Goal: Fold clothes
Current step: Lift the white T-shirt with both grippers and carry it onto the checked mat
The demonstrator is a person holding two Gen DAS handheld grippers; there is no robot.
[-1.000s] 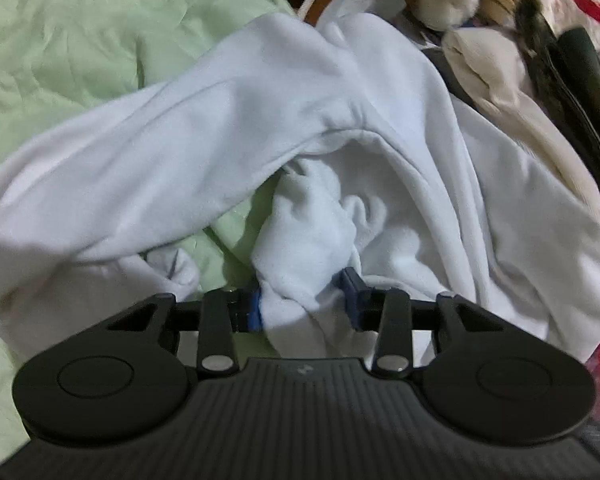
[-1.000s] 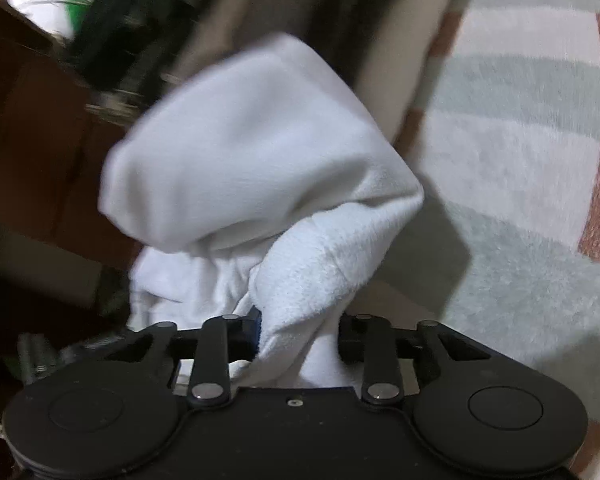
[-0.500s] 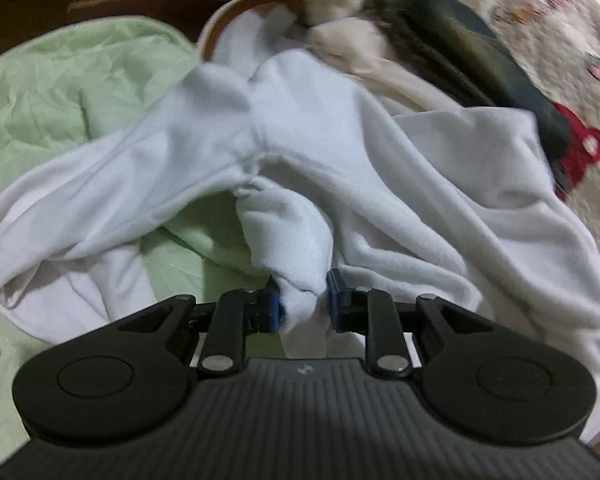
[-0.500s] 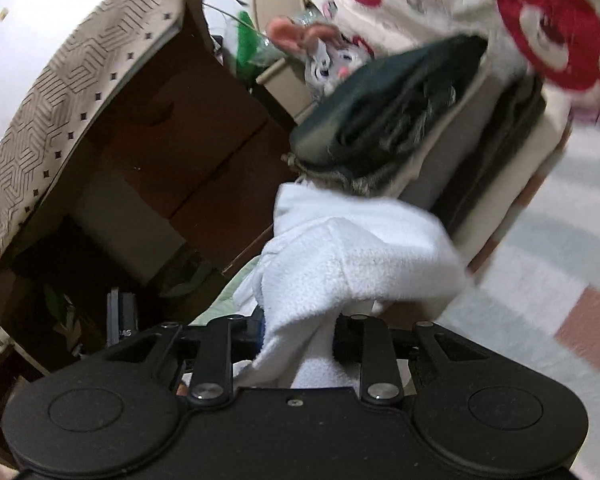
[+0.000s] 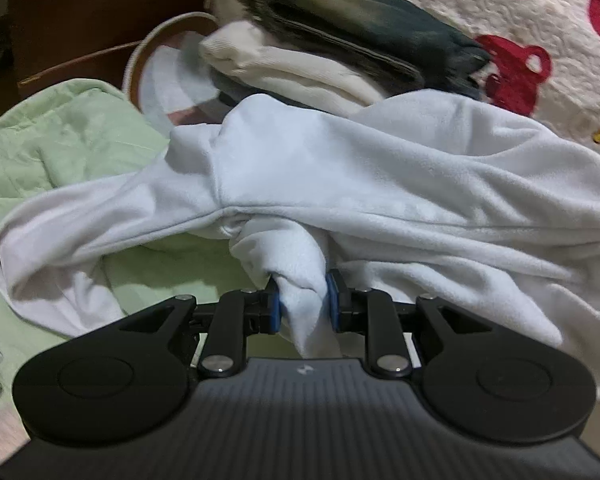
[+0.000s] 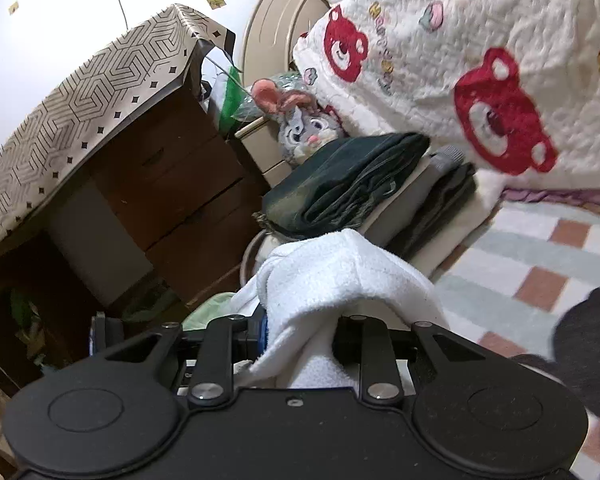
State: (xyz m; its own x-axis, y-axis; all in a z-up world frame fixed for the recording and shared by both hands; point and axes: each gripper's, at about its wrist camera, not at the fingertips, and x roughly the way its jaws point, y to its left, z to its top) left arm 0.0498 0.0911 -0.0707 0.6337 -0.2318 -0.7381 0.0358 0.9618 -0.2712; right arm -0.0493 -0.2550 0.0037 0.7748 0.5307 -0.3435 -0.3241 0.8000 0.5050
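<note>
- The left gripper (image 5: 302,300) had its jaws closed on a bunched fold of the white fleece garment (image 5: 380,184); the cloth was squeezed between the two blue pads (image 5: 332,300).
- The right gripper (image 6: 300,336) also gripped this garment (image 6: 332,276); white fabric filled the gap between its jaws and draped over the right finger.
- In the left wrist view the garment stretched wide across the picture, one sleeve-like part going to the left and its lower edge hanging loose.
- It lay over a light green cloth (image 5: 60,148), which showed to the left and under the raised edge.
- Behind the garment, touching its far edge, was a stack of folded clothes (image 5: 360,48): a dark one on top and a cream one under it.
- A round basket rim (image 5: 140,52) stood just left of this stack, and a quilt with red bears (image 5: 540,60) closed the right side, so little free room was left in front.
- In the right wrist view there was more open room to the right, over a checked bed cover (image 6: 540,264).
- A dark shape (image 6: 588,340) cut into the right edge; I cannot tell what it was.
- To the left stood a brown cabinet (image 6: 180,184) under a patterned cover (image 6: 80,92), with a plush rabbit (image 6: 304,124) beside it.
- The quilt (image 6: 480,40) had small yellow letters, too blurred to read.
</note>
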